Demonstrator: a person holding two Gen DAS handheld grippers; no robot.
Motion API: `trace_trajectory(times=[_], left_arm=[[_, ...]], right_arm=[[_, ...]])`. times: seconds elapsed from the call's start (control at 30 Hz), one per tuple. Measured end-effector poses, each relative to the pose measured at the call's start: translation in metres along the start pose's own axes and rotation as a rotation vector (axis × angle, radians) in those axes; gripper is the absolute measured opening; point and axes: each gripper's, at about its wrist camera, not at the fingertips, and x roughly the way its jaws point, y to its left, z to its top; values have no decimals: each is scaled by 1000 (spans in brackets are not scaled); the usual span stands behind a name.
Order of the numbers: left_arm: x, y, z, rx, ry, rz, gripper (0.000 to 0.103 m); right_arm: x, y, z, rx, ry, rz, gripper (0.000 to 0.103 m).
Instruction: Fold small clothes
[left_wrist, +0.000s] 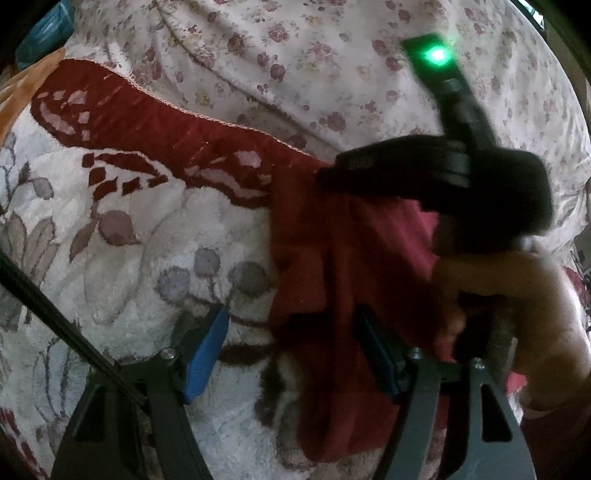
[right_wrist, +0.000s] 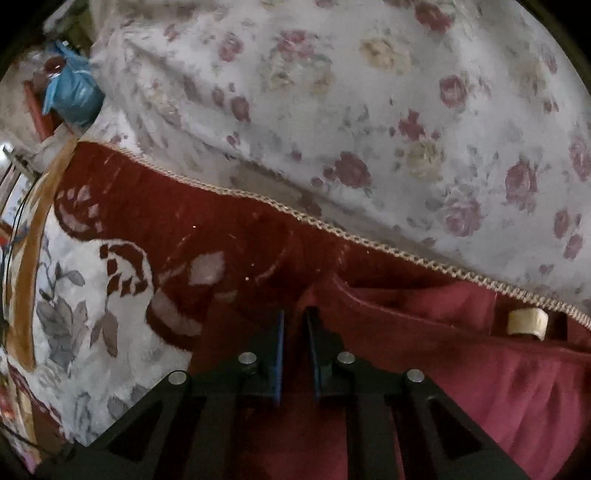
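A dark red garment (left_wrist: 351, 277) lies on a fleecy blanket (left_wrist: 129, 221), right of centre in the left wrist view. My left gripper (left_wrist: 291, 354) hovers over the garment's left edge, jaws wide open, one blue pad over the blanket and the other over the red cloth, gripping nothing. A hand (left_wrist: 517, 314) holds my right gripper (left_wrist: 325, 173), whose tip sits at the garment's upper left corner. In the right wrist view the garment (right_wrist: 461, 350) spreads to the right with a cream label (right_wrist: 526, 323) showing. There the right gripper (right_wrist: 295, 350) has its jaws almost together on the cloth's edge.
The blanket (right_wrist: 92, 332) is white with grey flowers and a dark red border (right_wrist: 184, 206). Behind it runs a rose-patterned sheet (right_wrist: 369, 92). A blue bag (right_wrist: 74, 92) sits at the far left. A black cable (left_wrist: 55, 314) crosses the lower left.
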Motion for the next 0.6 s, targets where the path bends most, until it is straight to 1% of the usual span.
trace_trajectory(times=[0.03, 0.07, 0.1, 0.13, 0.17, 0.2, 0.27, 0.33, 0.43, 0.47, 0.57, 0.6], left_arm=[[0, 1, 0, 0, -1, 0, 71], [0, 1, 0, 1, -3, 2, 71], [0, 1, -1, 2, -4, 4, 71], [0, 1, -1, 2, -5, 5, 72], [1, 1, -1, 0, -6, 7, 73], [1, 2, -2, -3, -8, 7, 73], [1, 2, -2, -7, -11, 7, 74], [1, 2, -3, -4, -13, 10, 74], [1, 2, -3, -7, -15, 13, 74], [1, 2, -3, -7, -15, 12, 75], [1, 2, -3, -7, -13, 11, 75], [1, 2, -3, -8, -12, 11, 75]], right_arm=[[-6, 1, -1, -4, -13, 9, 21], [-18, 0, -4, -1, -31, 35, 34], [-29, -1, -8, 3, -48, 69, 53], [-40, -1, -13, -1, -68, 79, 58], [-47, -1, -17, -11, -84, 65, 60], [-57, 1, -24, -41, -102, 27, 60], [-61, 4, -33, -77, -116, -44, 60], [-59, -2, -38, -58, -112, -87, 60], [-35, -17, -40, 19, -70, -108, 60], [-36, -21, -41, 14, -76, -114, 62], [-44, -18, -35, 7, -76, -130, 62], [-51, -17, -35, 1, -95, -132, 62]])
